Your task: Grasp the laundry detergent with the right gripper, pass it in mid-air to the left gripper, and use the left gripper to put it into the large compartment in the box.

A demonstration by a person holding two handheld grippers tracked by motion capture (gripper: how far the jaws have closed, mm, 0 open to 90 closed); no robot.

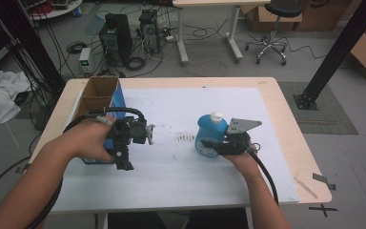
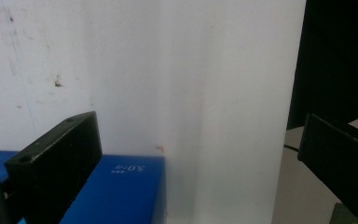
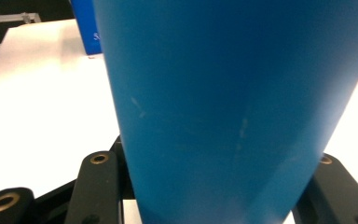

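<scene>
High view, left to right. Left of centre: open cardboard box with blue sides stands on the white mat that covers the tabletop, top flaps up, brown inside showing. Left hand sits just in front of the box, holding the left gripper – it points toward frame right, over the mat, cable looping over the hand. In the left gripper view the jaws are spread wide apart, one at lower left, one at far right, nothing between them; the blue box edge lies at bottom left, just beside the left jaw, touching or not I can't tell.

Centre of the mat: small brown smudge marks, between the two grippers.

Right of centre: blue bottle with white cap, upright on the mat, well apart from the box. Right gripper comes in from the right side of the bottle – grey three-cornered plate on top, right hand behind it, cable trailing to lower right. In the right gripper view the blue bottle sits between the two jaws at the bottom corners; jaws are clamped on the bottle's lower body.
</scene>
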